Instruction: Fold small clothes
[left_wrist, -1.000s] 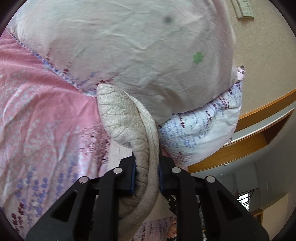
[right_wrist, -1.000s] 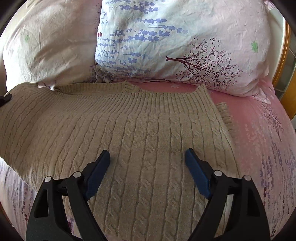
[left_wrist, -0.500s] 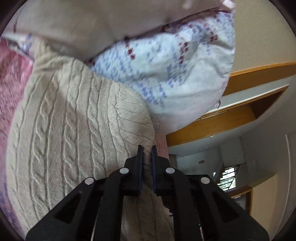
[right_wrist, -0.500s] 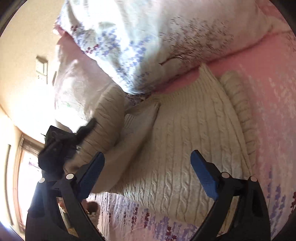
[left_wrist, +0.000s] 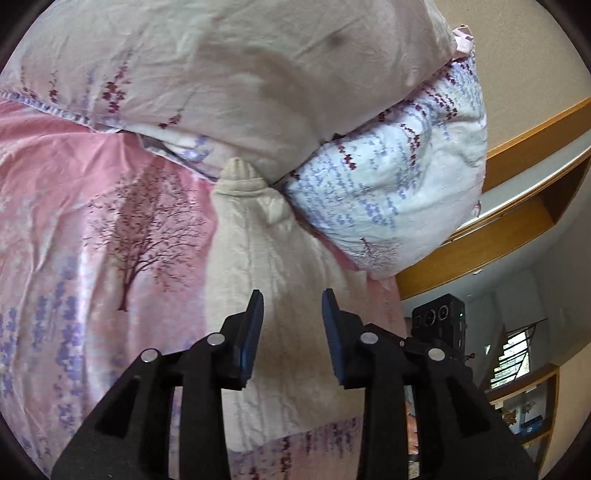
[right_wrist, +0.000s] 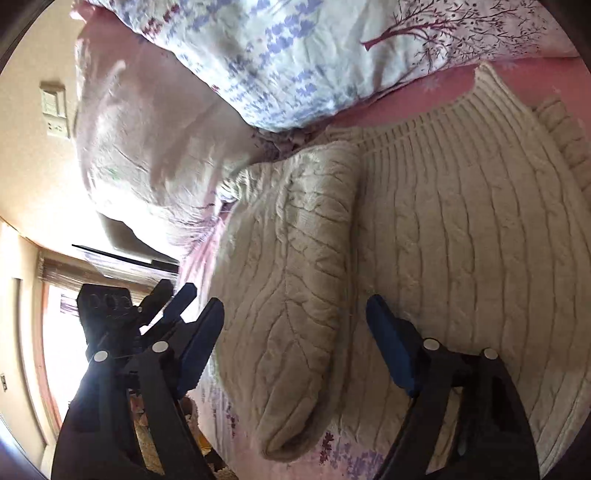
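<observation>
The beige cable-knit sweater (right_wrist: 461, 240) lies on the pink bedspread (left_wrist: 92, 221) against the pillows (left_wrist: 277, 74), its one side flipped over the body to narrow it. My left gripper (left_wrist: 291, 325) hangs partly open and empty above it; my right gripper (right_wrist: 295, 328) is spread wide, gripping nothing.

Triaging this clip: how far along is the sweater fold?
Done: one side of the beige cable-knit sweater lies folded over its body, as a flap. In hand: nothing; left gripper and right gripper are open above the knit. Left: the far side and the final fold.
</observation>
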